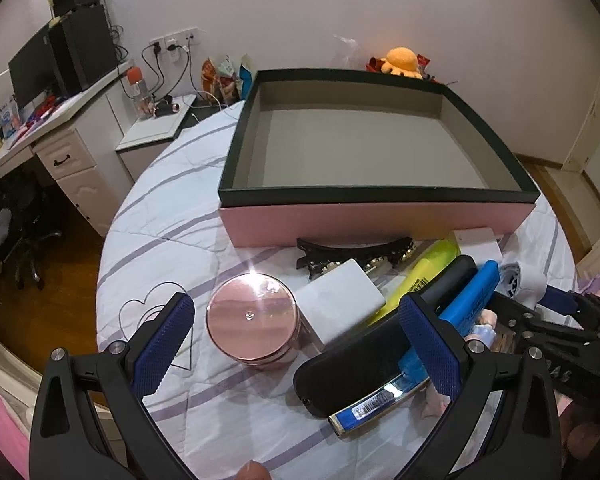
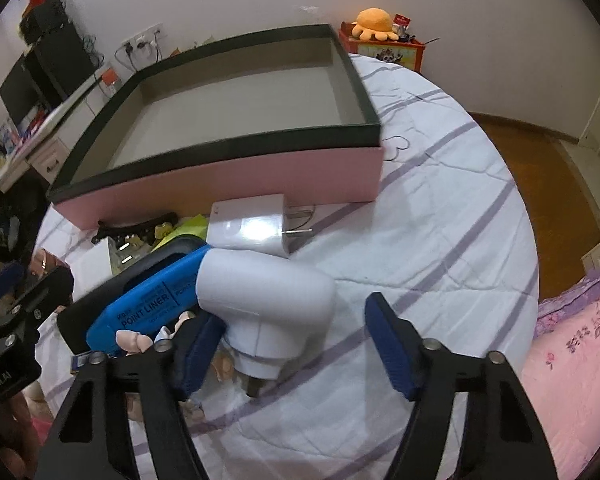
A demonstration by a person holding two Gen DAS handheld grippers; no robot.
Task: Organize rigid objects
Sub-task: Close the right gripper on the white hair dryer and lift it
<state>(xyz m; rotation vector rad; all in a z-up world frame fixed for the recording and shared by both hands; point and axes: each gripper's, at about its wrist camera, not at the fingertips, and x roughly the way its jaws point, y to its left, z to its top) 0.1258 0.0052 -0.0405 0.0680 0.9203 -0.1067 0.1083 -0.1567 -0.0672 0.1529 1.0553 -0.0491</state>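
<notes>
Box [image 1: 376,216] is sitting open-topped, clutter crowding its near pink wall; left gripper [image 1: 296,344] and right gripper [image 2: 296,344] are both gaping wide, holding nothing.

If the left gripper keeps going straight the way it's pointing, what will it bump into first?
Probably the shiny pink round tin, which sits between the open left gripper fingers just ahead. Depth is hard to judge; the black case is close too.

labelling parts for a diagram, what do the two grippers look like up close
Left gripper and right gripper match: black plastic frames with triangular cutouts, silver round bolts at the joints, and blue pads with a fine dimpled texture. White lettering shows on one black body. No cables visible.
</notes>
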